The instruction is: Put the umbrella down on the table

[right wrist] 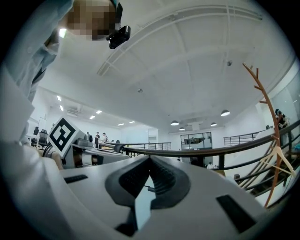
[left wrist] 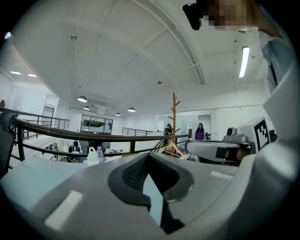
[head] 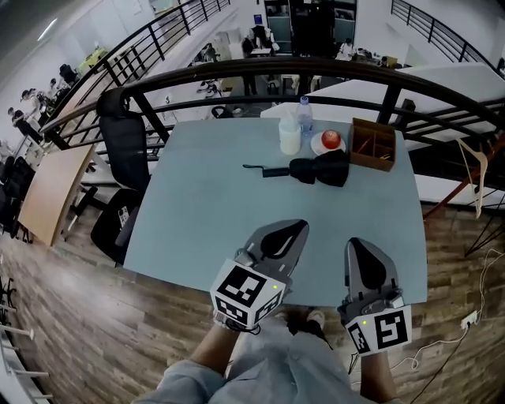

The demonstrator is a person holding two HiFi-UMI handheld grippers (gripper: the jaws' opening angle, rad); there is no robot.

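Umbrella [head: 316, 169]: black, folded, lying flat on the far part of the table [head: 197, 229], its slim handle pointing left. Probably light, with a soft, bunchy canopy and a stiff handle, so the handle looks the surest hold. Left gripper [head: 298, 227] and right gripper [head: 357, 245] are both clenched on nothing at the table's near edge, well apart from it.

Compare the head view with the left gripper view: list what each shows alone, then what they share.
Head view only: the folded black umbrella lying on the table, a wooden box, a plate with an apple. Left gripper view only: the ceiling lights, the camera on the person's head. Both: the table, railing, white jug, water bottle, left gripper and right gripper, jaws shut.
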